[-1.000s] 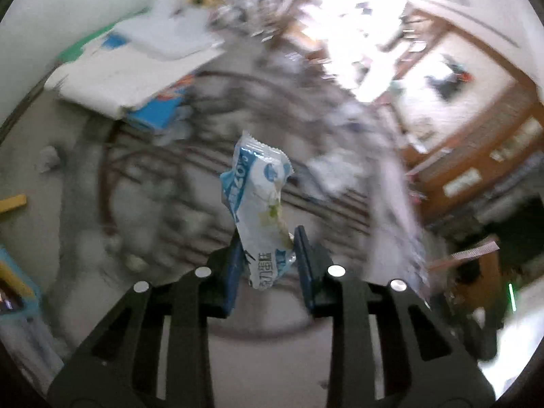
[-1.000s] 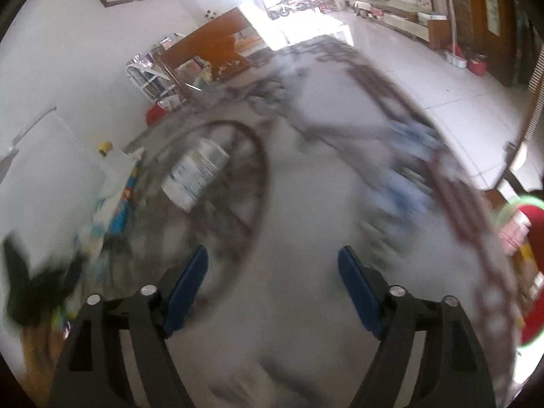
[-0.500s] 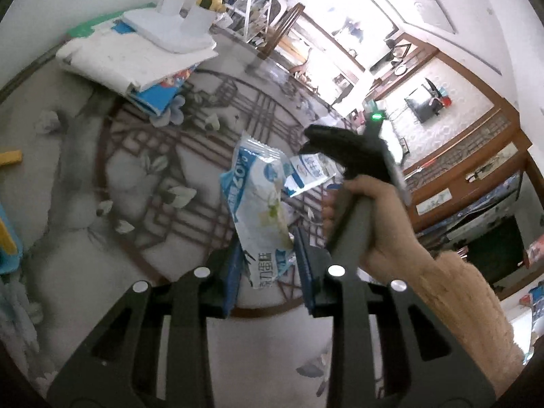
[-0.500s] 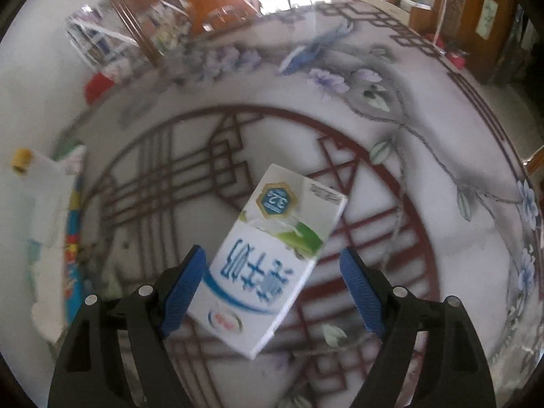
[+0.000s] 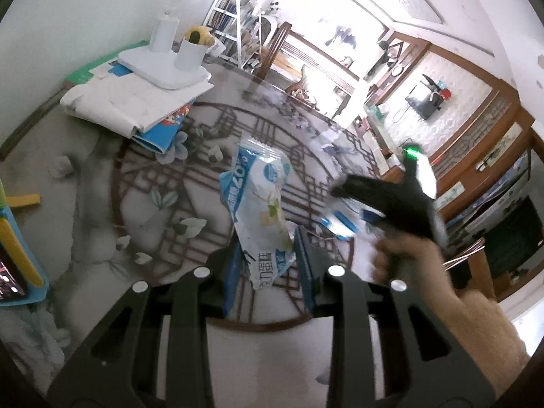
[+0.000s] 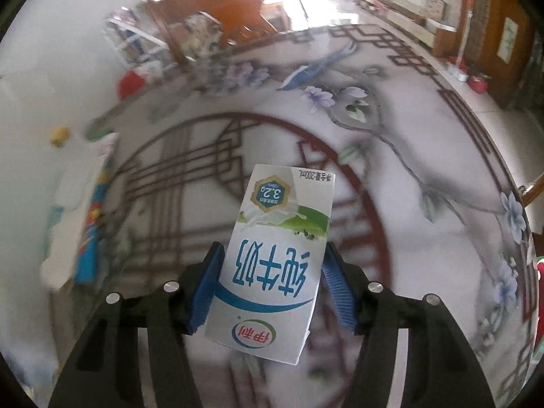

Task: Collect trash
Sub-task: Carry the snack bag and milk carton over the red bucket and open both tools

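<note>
A crumpled blue-and-white snack wrapper [image 5: 258, 200] stands up from my left gripper [image 5: 268, 255], which is shut on its lower end above the patterned table [image 5: 153, 224]. In the right wrist view a white milk carton [image 6: 282, 238] with blue lettering lies flat on the table [image 6: 391, 170]. My right gripper [image 6: 272, 272] straddles the carton's lower half, its jaws closing, with the blue pads against both long sides. In the left wrist view a person's hand [image 5: 418, 272] holds that right gripper low over the table, to the right of the wrapper.
A stack of papers and books [image 5: 136, 108] with a white stand on top fills the table's far left. A crumpled tissue [image 5: 61, 166], a yellow strip [image 5: 23, 200] and a blue-and-yellow device [image 5: 17, 255] lie at the left edge. Wooden chairs and shelves stand beyond the table.
My right gripper swept across the table to the milk carton, came down over it, and its jaws narrowed onto its sides. The left gripper kept hold of the wrapper and barely shifted.
</note>
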A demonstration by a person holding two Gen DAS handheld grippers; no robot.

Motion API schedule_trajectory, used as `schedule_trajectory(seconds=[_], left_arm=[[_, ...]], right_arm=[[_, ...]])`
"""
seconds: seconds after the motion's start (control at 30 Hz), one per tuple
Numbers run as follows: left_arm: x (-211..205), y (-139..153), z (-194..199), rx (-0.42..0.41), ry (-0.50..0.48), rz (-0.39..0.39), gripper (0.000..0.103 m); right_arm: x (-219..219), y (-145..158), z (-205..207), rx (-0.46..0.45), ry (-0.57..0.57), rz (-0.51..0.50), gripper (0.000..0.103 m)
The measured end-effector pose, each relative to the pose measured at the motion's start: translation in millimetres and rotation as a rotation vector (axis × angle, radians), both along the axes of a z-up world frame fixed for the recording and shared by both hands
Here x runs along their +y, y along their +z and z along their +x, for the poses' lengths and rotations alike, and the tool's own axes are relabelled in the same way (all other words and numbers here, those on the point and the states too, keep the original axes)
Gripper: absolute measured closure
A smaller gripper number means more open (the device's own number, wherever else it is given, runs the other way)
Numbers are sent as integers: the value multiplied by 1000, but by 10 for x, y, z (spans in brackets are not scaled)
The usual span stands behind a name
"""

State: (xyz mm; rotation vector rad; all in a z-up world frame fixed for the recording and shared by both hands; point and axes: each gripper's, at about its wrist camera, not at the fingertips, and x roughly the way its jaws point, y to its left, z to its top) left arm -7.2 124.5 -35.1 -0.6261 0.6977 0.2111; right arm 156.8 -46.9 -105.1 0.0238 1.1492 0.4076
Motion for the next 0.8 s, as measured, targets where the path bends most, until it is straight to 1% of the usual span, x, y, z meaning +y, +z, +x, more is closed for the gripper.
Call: schedule_trajectory(seconds=[0.07,0.17,0.3,0.37,0.5,0.53,0.6,0.67,0.8], left_arm=[[-26,17,6,3,-2,22,74],[-106,56,18,6,-10,78,74],[-314,128,18,-3,-63,147,74],[-448,171,21,-10,-89,193,74],[-789,261,28,-34,-137,246,74],[-876,259,41,-37,-154,249,74],[-1198,221,95,-36,-224,239,74],[-1529,160,164,-40,-299,205,74],[-2345,26,429,-51,-480,99,74]], right_arm=[[-254,125,-210,2,31,45,45],[-699,276,-589,-6,62,98,45],[-1248,389,-1038,-28,70,143,45],[-1603,461,-1271,-63,55,157,45],[-2222,615,-1580,-158,-1,148,45],[-2442,667,-1669,-186,-33,148,45],[-2774,714,-1756,-206,-85,156,45],[-3111,734,-1792,-203,-143,171,45],[-3754,761,-1768,-198,-254,212,45]])
